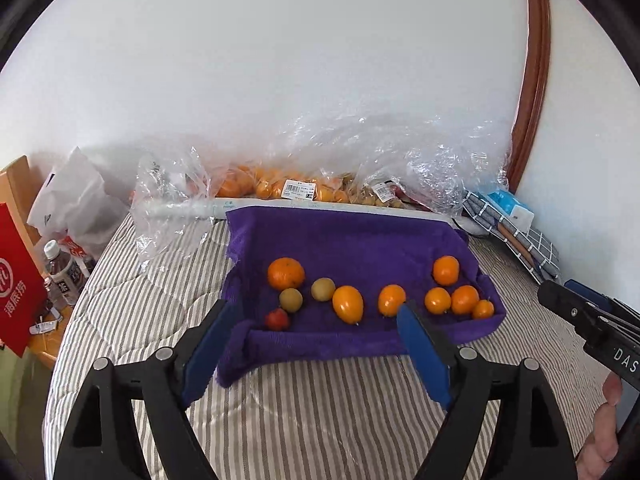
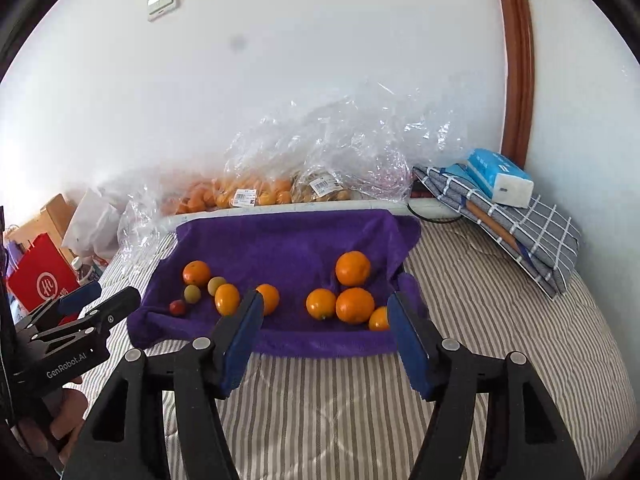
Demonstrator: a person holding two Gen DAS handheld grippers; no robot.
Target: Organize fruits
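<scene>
A deep purple terry towel [image 1: 352,240] lies on a bed cover [image 1: 320,408] striped in grey-brown and white. On the towel sit bright orange round citrus fruits [image 1: 285,273], two dull yellow-green small fruits [image 1: 323,289] and one small red fruit [image 1: 277,319]. Both grippers are black with blue pads [image 1: 424,356]. A folded grey cloth [image 2: 536,232] carries a white grid pattern. The paper bag [image 1: 18,280] is red with white lettering.

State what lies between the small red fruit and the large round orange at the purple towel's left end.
One greenish-brown fruit, between red fruit and orange; left wrist view.
</scene>
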